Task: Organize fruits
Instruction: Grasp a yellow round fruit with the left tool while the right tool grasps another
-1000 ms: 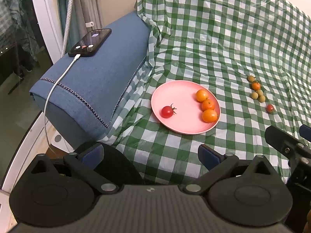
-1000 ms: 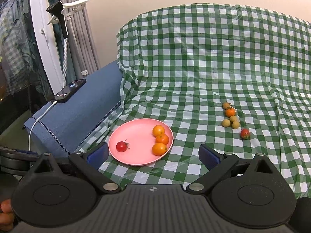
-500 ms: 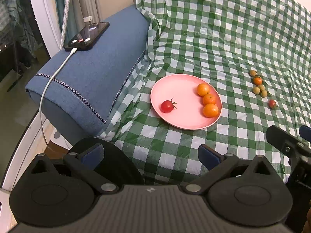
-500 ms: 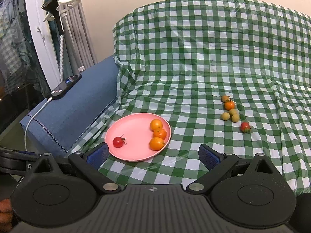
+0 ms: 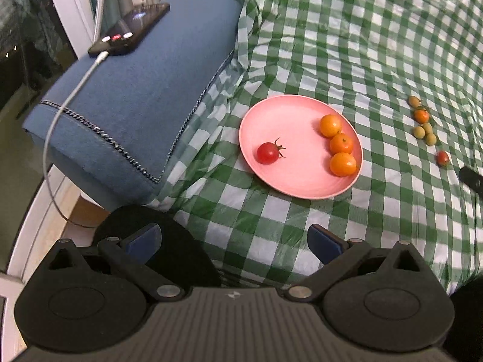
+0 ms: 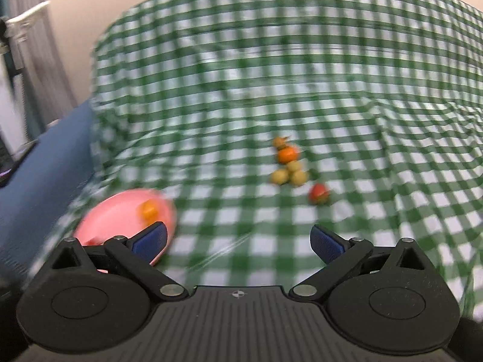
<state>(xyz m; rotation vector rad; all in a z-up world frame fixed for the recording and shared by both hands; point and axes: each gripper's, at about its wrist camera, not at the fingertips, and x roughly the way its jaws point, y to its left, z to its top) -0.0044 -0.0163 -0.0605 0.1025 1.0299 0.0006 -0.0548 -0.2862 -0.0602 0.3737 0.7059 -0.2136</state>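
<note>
A pink plate [image 5: 289, 181] lies on the green checked cloth and holds a red cherry tomato [image 5: 267, 152] and three orange fruits [image 5: 341, 143]. To its right on the cloth lie several small loose fruits [image 5: 424, 126]: yellow-green ones, an orange one and a red tomato [image 5: 443, 158]. My left gripper [image 5: 234, 239] hovers open and empty before the plate. The right wrist view is blurred; my right gripper [image 6: 237, 236] is open and empty, facing the loose fruits [image 6: 288, 169] and red tomato [image 6: 318, 192], with the plate [image 6: 120, 217] at its lower left.
A blue cushioned armrest [image 5: 135, 90] stands left of the plate with a phone [image 5: 129, 28] and its white cable [image 5: 60, 114] on it. A dark round object [image 5: 157, 241] sits below the cloth's edge. Part of the right gripper [image 5: 471, 178] shows at the right edge.
The right gripper has swung right and forward toward the loose fruits, blurring its view. The left gripper has edged closer to the plate.
</note>
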